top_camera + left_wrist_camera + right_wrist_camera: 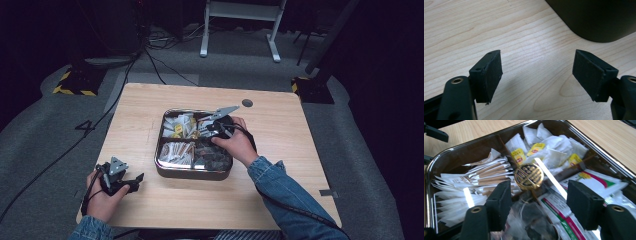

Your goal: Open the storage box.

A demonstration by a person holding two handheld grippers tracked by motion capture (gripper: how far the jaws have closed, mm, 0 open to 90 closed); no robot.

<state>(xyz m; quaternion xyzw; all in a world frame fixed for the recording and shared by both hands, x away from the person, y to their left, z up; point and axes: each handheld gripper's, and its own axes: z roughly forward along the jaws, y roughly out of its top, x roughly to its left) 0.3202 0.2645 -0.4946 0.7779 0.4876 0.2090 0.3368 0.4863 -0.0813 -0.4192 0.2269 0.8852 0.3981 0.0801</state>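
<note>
On the left, the left claw (134,179) rests low over the table (280,125) near its front left corner, well apart from the work; in the left gripper view its jaws stand apart with only bare wood between them, holding nothing. Little can go wrong there unless it drags across the wood.

In the middle sits the metal tray (161,165), divided into compartments of paper sachets (456,187), tea bags (549,147) and printed packets (596,178). A clear lid with a round gold knob (529,176) seems to lie over it, to judge by the glare streaks.

The right claw (539,195) hovers over the tray's right half, its jaws set wide to either side of the knob and just short of it, gripping nothing yet. The risk, as I judge it, is that the jaws close off-centre on the smooth round knob and it slips out, or that one jaw presses the lid and tips it. Pushing sideways could also slide the tray across the smooth wood.

The table is pale wood grain, otherwise bare. Around it lie grey carpet, trailing cables, a white frame behind, and dark surroundings.
</note>
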